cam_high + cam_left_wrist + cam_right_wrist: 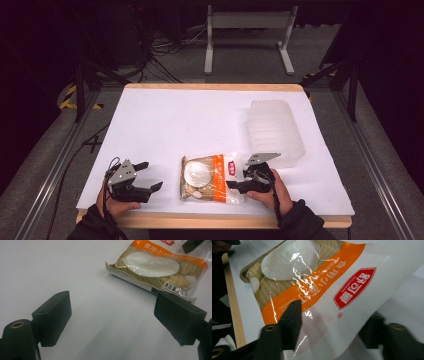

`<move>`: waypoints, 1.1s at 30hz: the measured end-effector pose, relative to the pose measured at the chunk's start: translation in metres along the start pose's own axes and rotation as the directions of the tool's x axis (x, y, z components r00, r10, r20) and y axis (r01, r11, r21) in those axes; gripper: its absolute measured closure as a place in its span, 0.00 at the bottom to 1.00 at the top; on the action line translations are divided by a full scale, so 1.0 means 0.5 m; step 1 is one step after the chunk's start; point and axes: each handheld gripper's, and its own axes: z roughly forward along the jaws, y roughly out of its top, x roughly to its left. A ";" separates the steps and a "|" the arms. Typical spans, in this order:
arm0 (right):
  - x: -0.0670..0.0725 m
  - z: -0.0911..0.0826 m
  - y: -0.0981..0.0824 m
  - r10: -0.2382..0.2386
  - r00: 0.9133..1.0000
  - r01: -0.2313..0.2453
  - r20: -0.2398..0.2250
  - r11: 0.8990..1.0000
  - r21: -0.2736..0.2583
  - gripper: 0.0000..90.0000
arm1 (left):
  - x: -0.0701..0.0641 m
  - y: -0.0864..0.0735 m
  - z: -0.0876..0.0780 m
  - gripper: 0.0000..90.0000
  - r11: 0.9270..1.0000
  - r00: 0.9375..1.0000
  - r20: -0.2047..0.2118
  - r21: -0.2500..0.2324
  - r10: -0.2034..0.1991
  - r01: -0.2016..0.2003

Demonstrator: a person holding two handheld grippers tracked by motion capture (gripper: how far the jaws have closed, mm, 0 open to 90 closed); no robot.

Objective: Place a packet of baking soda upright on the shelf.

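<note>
A food packet [210,178] with an orange band lies flat on the white counter [165,125], near its front edge and just in front of a clear ribbed plastic box [274,131]. The right hand-held gripper [235,186] is at the packet's white end: one jaw lies over the film and the other sits below it, so the packet's end is between the two jaws, which are partly apart; whether the pads press the film cannot be told. The left hand-held gripper [152,176] rests on the counter well to the left of the packet, jaws wide apart, with nothing between them
</note>
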 end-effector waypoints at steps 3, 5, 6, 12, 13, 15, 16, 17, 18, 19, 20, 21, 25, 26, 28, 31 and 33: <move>0.003 0.002 0.008 -0.022 1.000 0.022 0.009 1.000 -0.005 0.90 | 0.001 -0.001 0.001 0.17 1.000 1.000 0.006 0.000 -0.003 0.003; 0.009 -0.002 0.019 -0.050 0.999 0.050 -0.003 0.999 0.000 1.00 | 0.002 -0.001 0.002 0.17 1.000 1.000 0.008 -0.001 -0.007 0.007; 0.014 -0.005 0.028 -0.081 0.997 0.081 0.004 0.997 -0.005 1.00 | 0.001 -0.001 0.001 0.17 1.000 1.000 0.010 0.000 -0.009 0.009; 0.028 -0.026 0.078 -0.160 0.987 0.158 -0.034 0.987 -0.034 1.00 | 0.000 0.001 0.000 0.17 1.000 1.000 0.028 -0.019 -0.006 0.006; 0.033 -0.032 0.093 -0.176 0.983 0.174 -0.045 0.984 -0.034 1.00 | -0.001 0.001 0.000 0.17 1.000 1.000 0.030 -0.020 -0.011 0.011; 0.055 -0.039 0.130 -0.256 0.965 0.256 -0.049 0.967 -0.009 1.00 | -0.001 0.001 0.001 0.17 1.000 1.000 0.031 -0.016 -0.005 0.005; 0.055 -0.039 0.130 -0.256 0.965 0.256 -0.049 0.967 -0.009 1.00 | -0.001 0.000 0.000 0.17 1.000 0.999 0.032 -0.012 -0.011 0.011; 0.061 -0.042 0.143 -0.274 0.960 0.275 -0.050 0.962 -0.006 1.00 | -0.001 0.000 0.000 0.17 1.000 0.999 0.030 -0.012 -0.012 0.012; 0.065 -0.044 0.155 -0.289 0.956 0.289 -0.053 0.957 -0.002 1.00 | -0.001 0.000 0.000 0.17 1.000 0.999 0.030 -0.013 -0.012 0.012; 0.068 -0.048 0.167 -0.305 0.951 0.306 -0.054 0.952 0.004 1.00 | -0.001 0.000 0.000 0.17 1.000 1.000 0.029 -0.016 -0.007 0.007; 0.071 -0.051 0.178 -0.324 0.944 0.325 -0.054 0.946 0.006 1.00 | -0.001 0.000 0.000 0.17 1.000 1.000 0.030 -0.016 -0.006 0.007; 0.072 -0.055 0.188 -0.339 0.939 0.340 -0.059 0.940 0.006 1.00 | -0.002 -0.001 -0.001 0.17 1.000 0.999 0.033 -0.015 -0.011 0.012; 0.081 -0.072 0.222 -0.404 0.914 0.405 -0.046 0.914 0.031 1.00 | -0.003 -0.003 -0.004 0.17 1.000 0.999 0.034 -0.017 -0.011 0.012; 0.084 -0.079 0.233 -0.429 0.903 0.430 -0.036 0.902 0.039 1.00 | -0.003 -0.004 -0.006 0.17 1.000 0.999 0.030 -0.013 -0.010 0.011; 0.088 -0.090 0.251 -0.459 0.888 0.460 -0.029 0.887 0.049 1.00 | -0.004 -0.005 -0.008 0.17 1.000 1.000 0.025 -0.015 -0.013 0.013; 0.091 -0.105 0.276 -0.489 0.872 0.490 -0.028 0.870 0.057 1.00 | -0.006 -0.007 -0.011 0.17 1.000 1.000 0.022 -0.016 -0.019 0.019; 0.092 -0.120 0.295 -0.516 0.856 0.516 -0.021 0.854 0.060 1.00 | -0.007 -0.009 -0.013 0.17 1.000 1.000 0.016 -0.013 -0.020 0.020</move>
